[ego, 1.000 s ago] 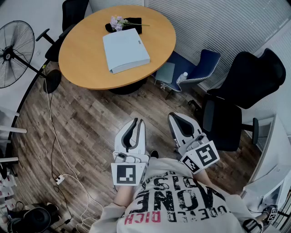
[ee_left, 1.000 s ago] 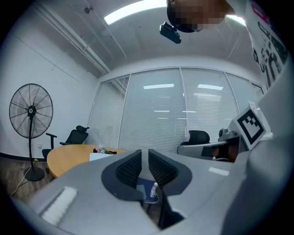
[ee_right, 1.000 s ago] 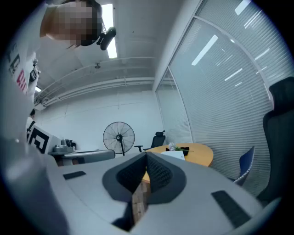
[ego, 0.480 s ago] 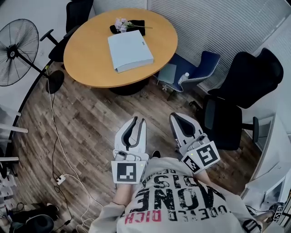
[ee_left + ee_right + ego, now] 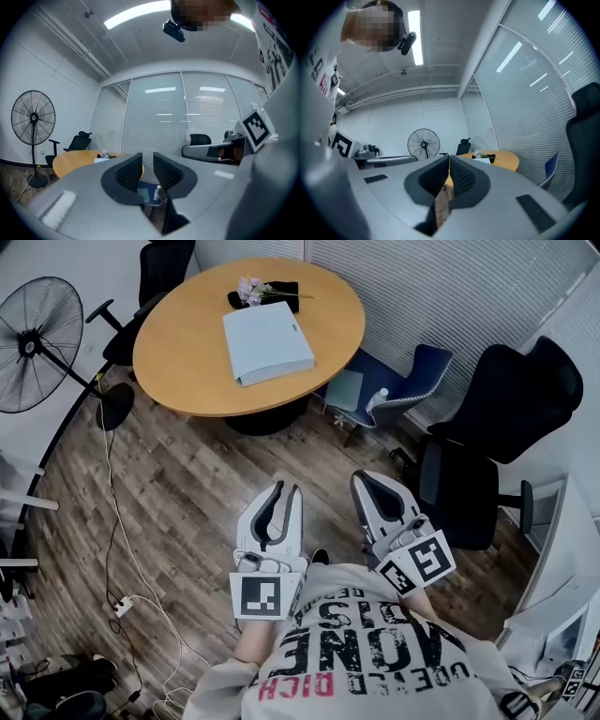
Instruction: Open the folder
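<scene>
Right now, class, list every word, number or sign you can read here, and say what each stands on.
"ONE": large dark letters on the person's shirt, part of a longer word.
"DICH": red letters on the same shirt.
Other shirt lines: too creased to read.
Left tongs and right tongs: square marker patterns, no words.
Folder: small dark mark, too small to read.

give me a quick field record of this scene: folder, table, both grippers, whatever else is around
folder: pale, closed, lying flat on the table
table: round, wooden top
flowers: on the table's far edge, beyond the folder
left gripper: over the floor, far from the folder; fingers slightly apart, just been opening, nothing between them
right gripper: beside the left one, fingertips together, empty
fan: standing left of the table
black office chair: right side
task state: folder not yet reached
</scene>
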A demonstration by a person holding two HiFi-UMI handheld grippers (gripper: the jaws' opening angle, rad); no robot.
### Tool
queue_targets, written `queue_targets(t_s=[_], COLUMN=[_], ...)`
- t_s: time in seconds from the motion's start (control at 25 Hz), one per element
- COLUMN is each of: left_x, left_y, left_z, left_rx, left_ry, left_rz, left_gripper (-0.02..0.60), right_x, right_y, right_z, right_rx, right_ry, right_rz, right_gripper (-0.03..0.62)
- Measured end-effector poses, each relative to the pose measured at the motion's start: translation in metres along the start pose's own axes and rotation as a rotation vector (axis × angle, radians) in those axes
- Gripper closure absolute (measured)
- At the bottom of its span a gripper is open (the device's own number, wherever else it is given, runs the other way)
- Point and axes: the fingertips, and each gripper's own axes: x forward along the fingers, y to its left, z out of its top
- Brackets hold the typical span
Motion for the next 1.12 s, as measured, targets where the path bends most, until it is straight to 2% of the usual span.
queue_targets(t_s=[0.32, 0.52, 0.8, 1.12], left_x=[-0.001, 0.011, 0.055, 0.104], left_y=[-0.007, 0.004, 0.039, 0.089], left_z=[-0.006, -0.009, -0.015, -0.001], left_rx=[-0.008, -0.023, -0.046, -0.04], left_ry=[0.019, 0.02, 0.062, 0.051], left_rz=[0.025, 0.038, 0.016, -0.027], left_gripper=[0.5, 0.5, 0.502, 0.52], right_x=[-0.006, 0.006, 0.055, 0.124], right_y=[-0.003, -0.012, -0.032, -0.043], right_z=[-0.011, -0.014, -0.014, 0.001], right_rx=[0.027, 0.036, 0.041, 0.036], right_ry=[0.033, 0.039, 0.061, 0.061], right_rz=[0.019, 0.01, 0.001, -0.026], right_gripper=[0.582, 0.582, 0.582, 0.581])
